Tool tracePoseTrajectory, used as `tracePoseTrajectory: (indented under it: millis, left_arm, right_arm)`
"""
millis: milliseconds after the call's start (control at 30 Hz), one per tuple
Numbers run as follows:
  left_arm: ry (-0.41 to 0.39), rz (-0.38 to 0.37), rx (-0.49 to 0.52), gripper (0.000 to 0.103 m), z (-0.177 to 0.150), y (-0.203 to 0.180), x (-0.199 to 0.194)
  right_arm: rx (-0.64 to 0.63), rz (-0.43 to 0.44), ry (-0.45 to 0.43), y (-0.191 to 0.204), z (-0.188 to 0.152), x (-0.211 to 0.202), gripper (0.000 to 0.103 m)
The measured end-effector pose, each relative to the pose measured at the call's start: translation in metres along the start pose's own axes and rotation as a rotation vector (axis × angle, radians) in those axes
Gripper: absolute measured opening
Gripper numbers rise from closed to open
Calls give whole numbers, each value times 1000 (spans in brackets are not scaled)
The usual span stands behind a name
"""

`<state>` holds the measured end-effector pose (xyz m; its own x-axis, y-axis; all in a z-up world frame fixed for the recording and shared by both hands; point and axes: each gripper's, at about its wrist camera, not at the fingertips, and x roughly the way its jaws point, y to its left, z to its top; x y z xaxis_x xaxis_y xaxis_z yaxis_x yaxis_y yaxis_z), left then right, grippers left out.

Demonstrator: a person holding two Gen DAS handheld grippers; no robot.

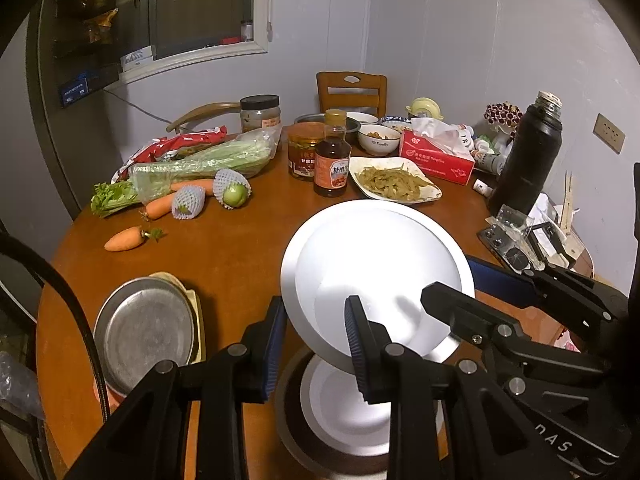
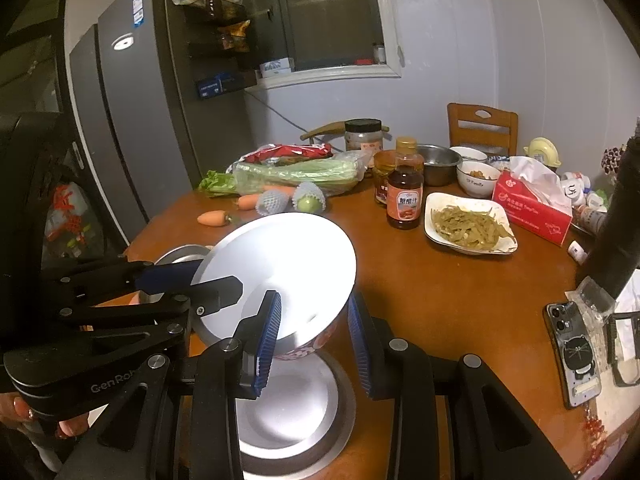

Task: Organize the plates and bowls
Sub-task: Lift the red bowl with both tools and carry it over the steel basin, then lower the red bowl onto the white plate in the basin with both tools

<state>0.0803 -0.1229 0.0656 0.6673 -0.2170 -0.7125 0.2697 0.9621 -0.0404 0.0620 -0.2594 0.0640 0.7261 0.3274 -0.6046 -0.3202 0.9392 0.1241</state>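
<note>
Both grippers, left gripper (image 1: 316,354) and right gripper (image 2: 314,334), pinch narrowly on opposite rims of 1 white ceramic bowl (image 1: 376,276), tilted above a white plate (image 2: 288,412) on the round brown wooden table (image 1: 240,240). Nearby sit a metal dish (image 1: 144,340) and a brown sauce bottle (image 2: 405,184).

Bare table (image 2: 448,300) right of white plate (image 2: 288,408); sauce bottle (image 2: 405,186), food dish (image 2: 470,224) block beyond

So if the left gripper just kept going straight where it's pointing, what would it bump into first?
Apart from the white bowl that the left gripper already grips, probably the white dish of cooked greens, though depth is unclear.
</note>
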Motion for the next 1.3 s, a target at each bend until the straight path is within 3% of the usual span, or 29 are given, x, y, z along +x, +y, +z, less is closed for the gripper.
tracePoseTrajectory:
  millis: [500, 833, 1300]
  left_arm:
    - [19, 10, 3, 30, -37, -7, -8]
    - [18, 10, 11, 30, -44, -12, -12]
    - [84, 11, 14, 30, -58, -12, 13]
  right_arm:
    - [-6, 22, 4, 10, -33, -16, 37]
    - [-9, 21, -1, 12, -41, -24, 37]
    - [-1, 24, 53, 8, -55, -9, 37]
